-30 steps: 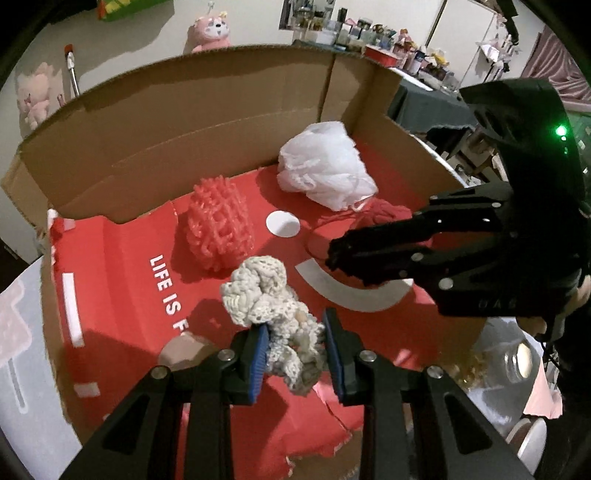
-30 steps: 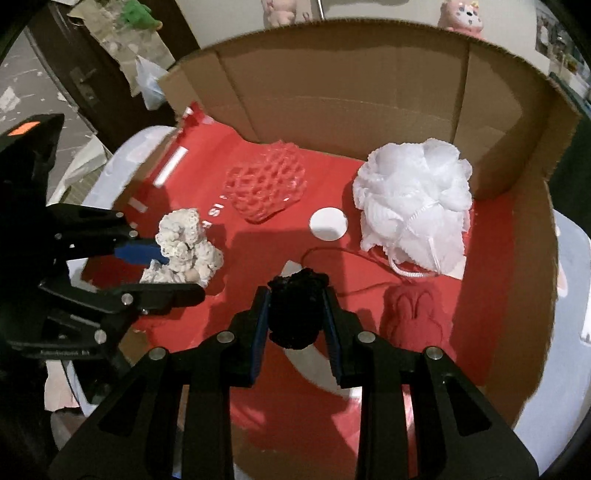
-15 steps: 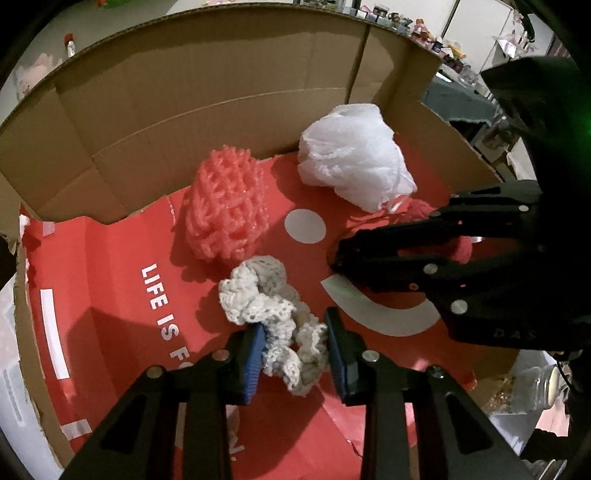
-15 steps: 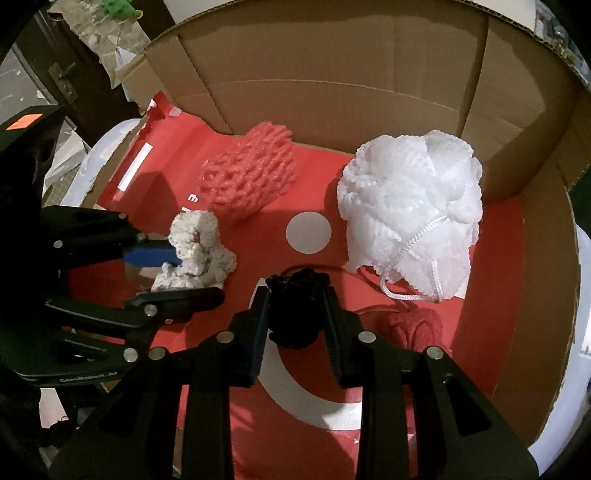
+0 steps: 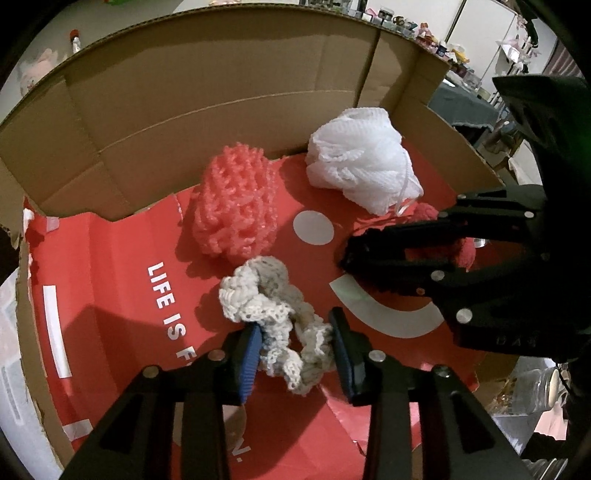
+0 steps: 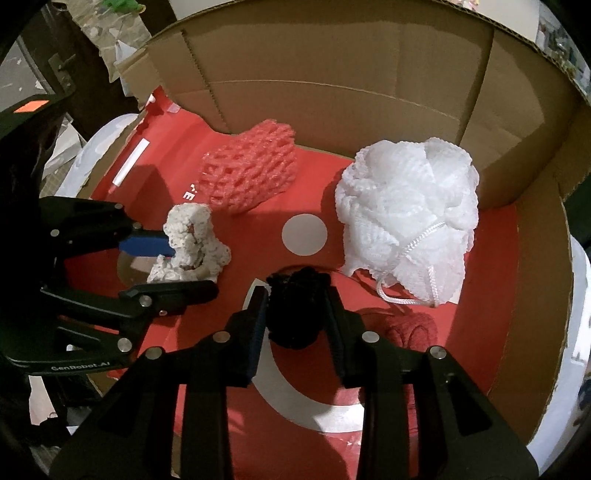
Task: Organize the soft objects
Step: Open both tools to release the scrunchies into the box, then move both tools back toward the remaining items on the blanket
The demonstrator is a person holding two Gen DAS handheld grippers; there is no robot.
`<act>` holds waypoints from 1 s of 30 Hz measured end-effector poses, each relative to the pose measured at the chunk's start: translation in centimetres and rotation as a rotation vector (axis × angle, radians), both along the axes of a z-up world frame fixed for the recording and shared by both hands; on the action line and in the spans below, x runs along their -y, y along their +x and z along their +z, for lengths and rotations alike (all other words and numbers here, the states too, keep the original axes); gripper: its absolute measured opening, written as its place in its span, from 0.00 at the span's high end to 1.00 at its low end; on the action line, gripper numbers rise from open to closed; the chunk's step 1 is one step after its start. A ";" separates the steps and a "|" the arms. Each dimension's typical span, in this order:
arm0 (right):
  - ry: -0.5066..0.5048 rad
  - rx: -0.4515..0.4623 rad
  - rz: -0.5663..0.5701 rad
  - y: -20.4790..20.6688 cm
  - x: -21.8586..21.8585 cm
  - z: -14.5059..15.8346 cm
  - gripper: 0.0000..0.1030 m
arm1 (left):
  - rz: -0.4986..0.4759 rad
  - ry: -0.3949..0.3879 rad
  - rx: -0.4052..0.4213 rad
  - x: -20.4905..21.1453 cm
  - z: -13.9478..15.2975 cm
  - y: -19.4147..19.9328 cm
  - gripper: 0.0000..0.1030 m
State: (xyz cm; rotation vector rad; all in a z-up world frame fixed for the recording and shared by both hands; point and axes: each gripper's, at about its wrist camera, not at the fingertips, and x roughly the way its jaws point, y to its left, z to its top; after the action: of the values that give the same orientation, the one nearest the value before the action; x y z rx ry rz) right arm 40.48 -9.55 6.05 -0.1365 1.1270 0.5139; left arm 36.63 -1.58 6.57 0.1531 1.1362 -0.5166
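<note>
The left gripper pinches the cream crochet scrunchie at six o'clock in the cardboard box; the right gripper clamps a black scrunchie. Both have moved deeper into the box.

— What sort of place is this?
— A lived-in home, cluttered. Past the cardboard box, pink plush toys sit against a pale wall.
— Anything else?
— A shelf of small jars and trinkets at the back, and a dark door with a handle, papers strewn beside it.
</note>
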 end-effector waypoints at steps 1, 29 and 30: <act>-0.002 0.000 -0.001 0.0 0.0 -0.1 0.70 | 0.000 0.000 0.000 -0.1 0.0 0.1 0.62; 0.050 0.222 -0.084 -7.5 2.2 8.9 0.26 | 0.084 -0.104 0.232 -2.5 8.6 -7.4 0.10; 0.054 0.242 -0.088 -8.3 2.5 9.6 0.24 | 0.090 -0.117 0.258 -2.8 9.6 -8.4 0.07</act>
State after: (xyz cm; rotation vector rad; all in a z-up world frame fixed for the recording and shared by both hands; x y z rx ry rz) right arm 32.19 -12.03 15.64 -0.0987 0.8786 0.4358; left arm 28.24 1.18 16.19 0.0639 0.8550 -0.4676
